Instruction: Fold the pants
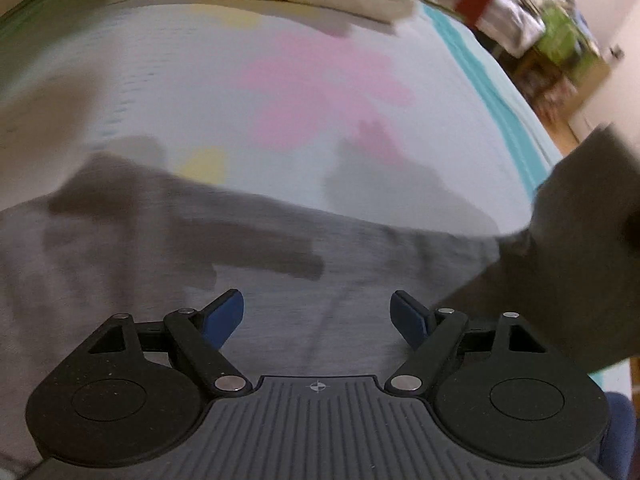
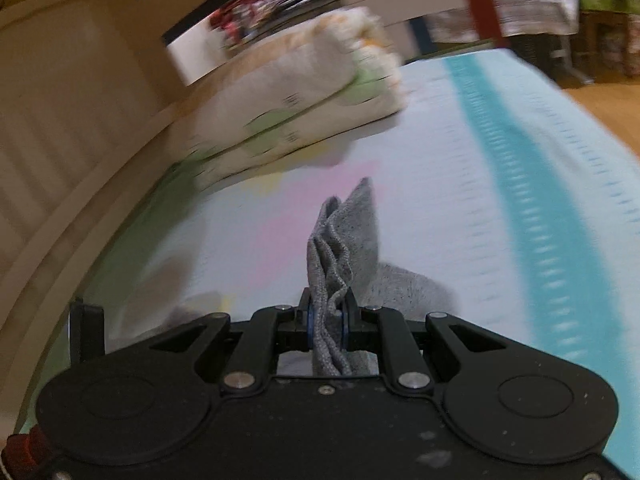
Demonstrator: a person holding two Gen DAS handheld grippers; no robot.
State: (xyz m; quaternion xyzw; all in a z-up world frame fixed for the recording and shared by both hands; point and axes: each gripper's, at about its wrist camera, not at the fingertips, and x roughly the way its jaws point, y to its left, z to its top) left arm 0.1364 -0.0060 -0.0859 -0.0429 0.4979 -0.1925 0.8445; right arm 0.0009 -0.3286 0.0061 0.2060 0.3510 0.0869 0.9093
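pale bedding with a teal stripe [image 2: 532, 208] and faint pink patches covers the bed [image 1: 200, 80] i'm working over, with a stack of folded linens [image 2: 304, 92] near the headboard and a cluttered room beyond, all smeared by motion blur. the pants [image 1: 200, 248], grey knit, lie mostly flat on the bed under my left gripper [image 1: 318, 314], whose blue pads stand wide apart with nothing between them, hovering above the cloth and not touching it as far as i can tell. my right gripper [image 2: 328, 320] is clamped on a bunched, pleated edge of the same grey fabric [image 2: 340, 240], which pokes up past the jaws, and in the left view that lifted part hangs dark at the right side. i judge this to be the carry of a fold: to do it well i should keep the right clamp firm, bring the edge over low and even so the layers do not slide, and set the left pads down on the flat part to pin it before the lifted part lands. the pants' long axis seems to run across the left view, from lower left toward the raised end at right, though which end is waist or hem i cannot tell.
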